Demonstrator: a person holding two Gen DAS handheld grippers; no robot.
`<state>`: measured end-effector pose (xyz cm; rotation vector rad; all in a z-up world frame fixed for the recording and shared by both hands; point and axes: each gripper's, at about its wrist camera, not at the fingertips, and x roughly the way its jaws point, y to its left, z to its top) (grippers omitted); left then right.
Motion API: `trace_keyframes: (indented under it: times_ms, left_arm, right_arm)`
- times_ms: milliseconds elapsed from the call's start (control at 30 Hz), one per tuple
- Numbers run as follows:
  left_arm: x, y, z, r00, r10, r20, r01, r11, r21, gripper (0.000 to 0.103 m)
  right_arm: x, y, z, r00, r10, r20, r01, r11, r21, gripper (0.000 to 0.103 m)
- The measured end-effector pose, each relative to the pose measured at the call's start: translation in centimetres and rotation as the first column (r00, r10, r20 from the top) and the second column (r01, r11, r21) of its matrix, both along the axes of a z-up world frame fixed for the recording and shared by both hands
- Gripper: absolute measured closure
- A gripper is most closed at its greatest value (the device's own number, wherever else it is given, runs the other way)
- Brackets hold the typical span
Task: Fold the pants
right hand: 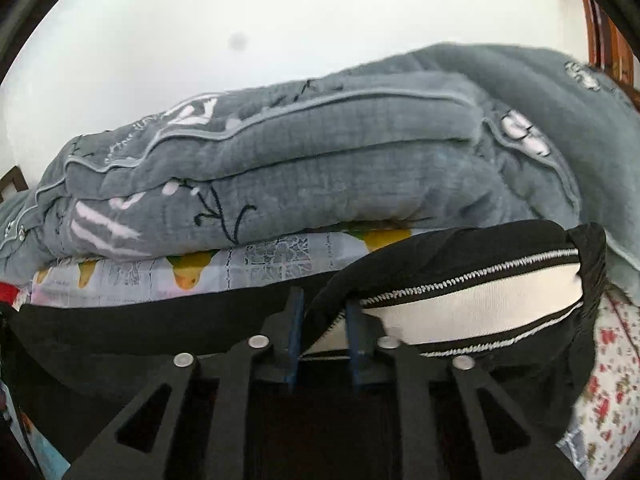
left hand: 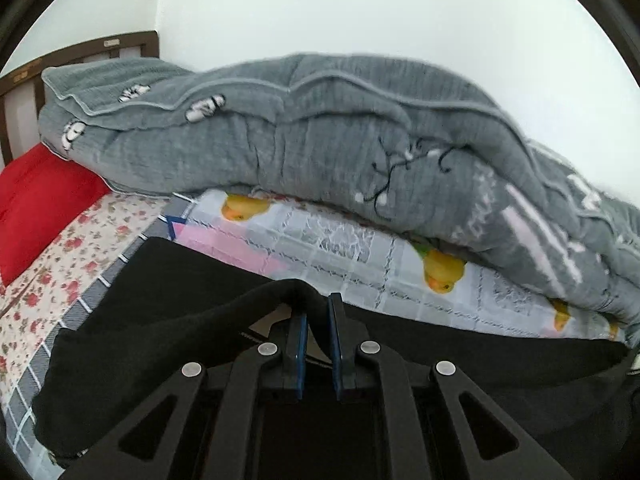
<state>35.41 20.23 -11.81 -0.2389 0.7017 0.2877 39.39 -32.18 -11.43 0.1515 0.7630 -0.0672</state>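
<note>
Black pants [left hand: 160, 320] lie spread across the bed in the left wrist view, one edge pulled up into a ridge. My left gripper [left hand: 316, 312] is shut on that ridge of black cloth, its blue pads [left hand: 298, 328] close together. In the right wrist view the pants [right hand: 440, 248] show their white inner waistband [right hand: 480, 300] with zigzag stitching, lifted off the bed. My right gripper [right hand: 325, 316] holds a thick fold of the waistband edge between its blue pads [right hand: 296, 320], which stand a little apart around the cloth.
A bulky folded grey quilt [left hand: 320, 140] [right hand: 320, 160] lies just behind the pants on a duck-print sheet [left hand: 360, 248]. A red pillow [left hand: 36, 208] and a floral sheet [left hand: 60, 264] are at the left, a dark headboard [left hand: 80, 52] behind them.
</note>
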Motion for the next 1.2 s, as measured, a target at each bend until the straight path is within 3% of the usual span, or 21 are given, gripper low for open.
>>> trace_keyframes:
  times_ms: [67, 167, 200, 233, 300, 367, 467, 600, 700, 767, 833, 967, 1100, 1200]
  left_arm:
    - [0.4, -0.2, -0.5, 1.000, 0.011, -0.026, -0.010, 1.000, 0.017, 0.090]
    - [-0.7, -0.5, -0.2, 1.000, -0.016, -0.011, 0.016, 1.000, 0.006, 0.078]
    - [-1.2, -0.8, 0.0, 0.999, -0.046, -0.009, 0.046, 0.999, -0.019, 0.067]
    - [-1.5, -1.0, 0.1, 0.998, -0.058, -0.008, 0.057, 0.998, -0.027, 0.046]
    - [-3.7, -1.9, 0.9, 0.998, -0.054, 0.029, 0.054, 0.998, 0.012, 0.026]
    - [-5.7, -2.6, 1.4, 0.996, -0.064, 0.058, 0.063, 0.998, 0.015, 0.026]
    - [-8.5, -3.6, 0.9, 0.994, -0.112, 0.003, 0.112, 0.993, -0.041, 0.026]
    - [-12.9, -4.4, -1.3, 0.984, -0.167, -0.065, 0.161, 0.982, -0.097, 0.026]
    - [-15.9, -3.5, -3.6, 0.982, -0.162, -0.102, 0.138, 0.969, -0.206, 0.027]
    - [-18.0, -2.6, -5.6, 0.983, -0.147, -0.110, 0.106, 0.944, -0.313, 0.027]
    - [-19.0, -1.9, -6.8, 0.986, -0.135, -0.098, 0.090, 0.926, -0.368, 0.028]
    - [-17.9, -0.4, -7.1, 0.992, -0.096, -0.087, 0.057, 0.928, -0.367, 0.029]
    - [-14.7, 1.3, -7.6, 0.996, -0.050, -0.076, 0.017, 0.920, -0.392, 0.029]
    - [-12.8, 2.6, -8.0, 0.997, -0.017, -0.071, -0.014, 0.910, -0.414, 0.036]
  right_arm:
    - [0.3, 0.3, 0.1, 1.000, 0.012, -0.007, -0.012, 1.000, 0.003, 0.065]
    - [-1.1, 0.8, 0.7, 0.999, 0.037, 0.012, -0.037, 0.999, 0.007, 0.058]
    - [-1.9, 0.9, 0.8, 0.999, 0.049, 0.013, -0.049, 0.999, -0.002, 0.053]
    - [-2.8, 1.1, 1.0, 0.998, 0.059, 0.015, -0.059, 0.998, -0.012, 0.052]
    - [-4.9, 1.2, 1.1, 0.997, 0.076, 0.011, -0.076, 0.997, -0.022, 0.051]
    - [-7.1, 1.2, 0.8, 0.995, 0.098, -0.007, -0.098, 0.995, -0.021, 0.051]
    - [-10.7, 0.6, -0.1, 0.993, 0.105, -0.043, -0.107, 0.994, -0.029, 0.049]
    - [-15.8, -1.2, -2.0, 0.993, 0.075, -0.088, -0.076, 0.997, -0.001, 0.038]
    - [-18.2, -2.4, -4.0, 0.988, 0.070, -0.134, -0.065, 0.997, 0.045, 0.038]
    - [-18.9, -2.9, -5.4, 0.984, 0.063, -0.168, -0.051, 0.996, 0.076, 0.038]
    - [-19.2, -3.4, -6.4, 0.981, 0.054, -0.185, -0.032, 0.992, 0.120, 0.038]
    - [-18.3, -3.7, -7.2, 0.982, 0.022, -0.185, 0.010, 0.985, 0.175, 0.038]
    - [-16.2, -4.1, -7.6, 0.979, -0.004, -0.202, 0.049, 0.974, 0.220, 0.052]
    - [-14.6, -4.5, -7.8, 0.976, -0.041, -0.215, 0.091, 0.969, 0.228, 0.056]
